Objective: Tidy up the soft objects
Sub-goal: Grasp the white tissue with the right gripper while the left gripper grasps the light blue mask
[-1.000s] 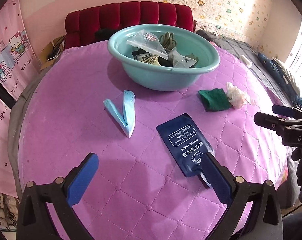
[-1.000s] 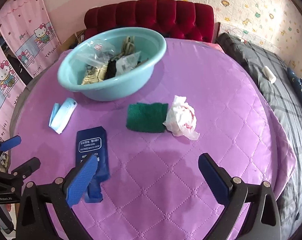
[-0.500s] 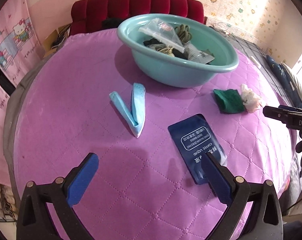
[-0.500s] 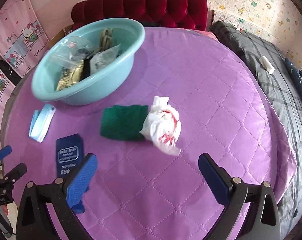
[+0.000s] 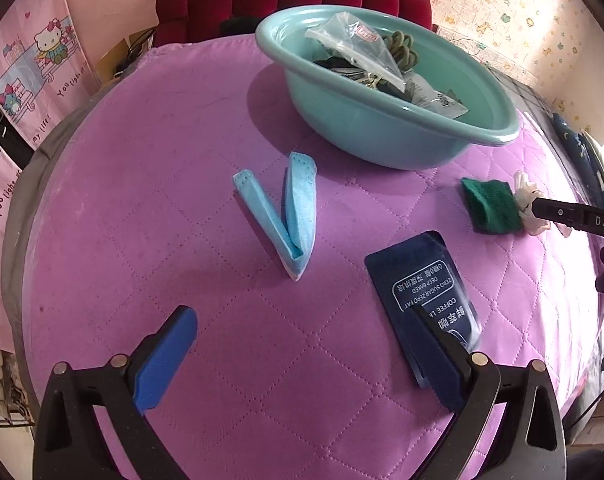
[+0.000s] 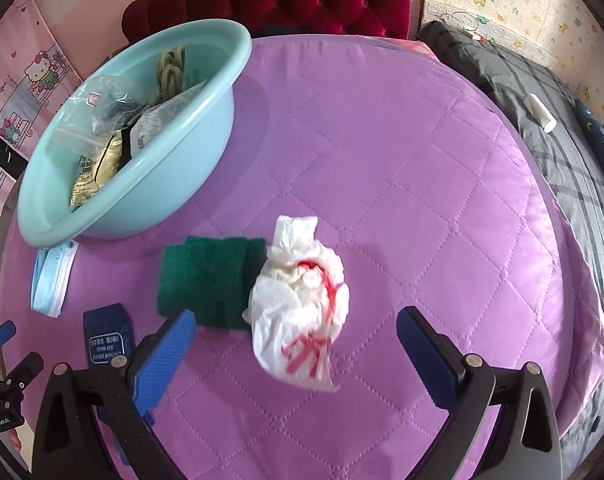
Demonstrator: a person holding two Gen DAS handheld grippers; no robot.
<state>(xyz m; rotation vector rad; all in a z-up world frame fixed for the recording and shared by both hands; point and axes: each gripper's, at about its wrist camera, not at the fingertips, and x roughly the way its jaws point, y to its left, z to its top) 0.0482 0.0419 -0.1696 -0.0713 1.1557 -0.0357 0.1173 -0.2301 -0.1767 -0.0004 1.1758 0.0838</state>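
Now both grippers hover wide open and empty: the right gripper frames a crumpled white bag touching a green cloth at its 9 o'clock; the left gripper faces a blue mask, teal basin at 1 o'clock.

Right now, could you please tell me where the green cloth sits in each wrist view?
Left wrist: the green cloth lies at far right, beside the white plastic bag.
Right wrist: left of centre, just beyond the right claw.
Shared landmark: the teal basin, behind the cloth.
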